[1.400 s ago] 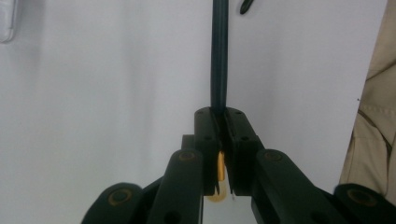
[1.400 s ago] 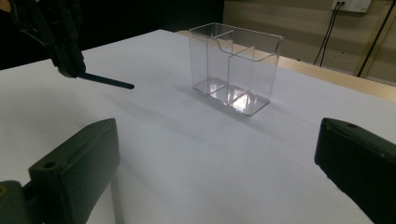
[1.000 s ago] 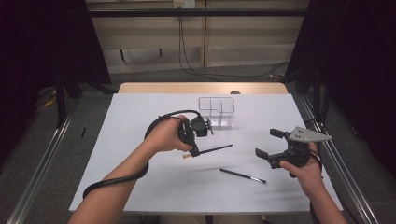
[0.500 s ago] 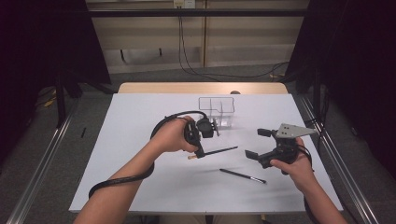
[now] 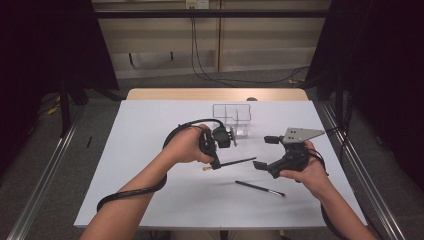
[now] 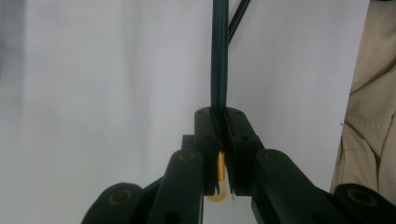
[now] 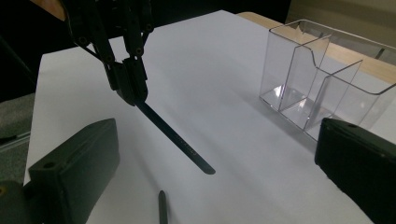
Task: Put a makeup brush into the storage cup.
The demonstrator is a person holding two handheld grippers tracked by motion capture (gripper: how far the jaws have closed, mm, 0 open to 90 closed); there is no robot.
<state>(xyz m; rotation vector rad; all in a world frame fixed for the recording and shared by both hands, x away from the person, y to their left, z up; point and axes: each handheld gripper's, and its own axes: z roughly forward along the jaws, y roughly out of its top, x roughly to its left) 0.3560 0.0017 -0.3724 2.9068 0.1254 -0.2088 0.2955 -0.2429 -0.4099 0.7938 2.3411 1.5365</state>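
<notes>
My left gripper is shut on a dark pencil near its tan end, which pokes out behind the jaws. The pencil hangs just above the white table, pointing at my right gripper. That gripper is open wide, with nothing between its jaws, a little beyond the pencil's free tip. The right gripper view faces the left gripper and the pencil. A second dark pen lies flat on the table below and between the grippers.
A clear plastic organizer with several compartments stands behind the grippers toward the table's far edge. The white tabletop spreads to the left. Metal rails run along both sides.
My right gripper has moved left toward the held pencil's tip, jaws staying open. The left gripper, with the pencil, has drifted slightly right.
</notes>
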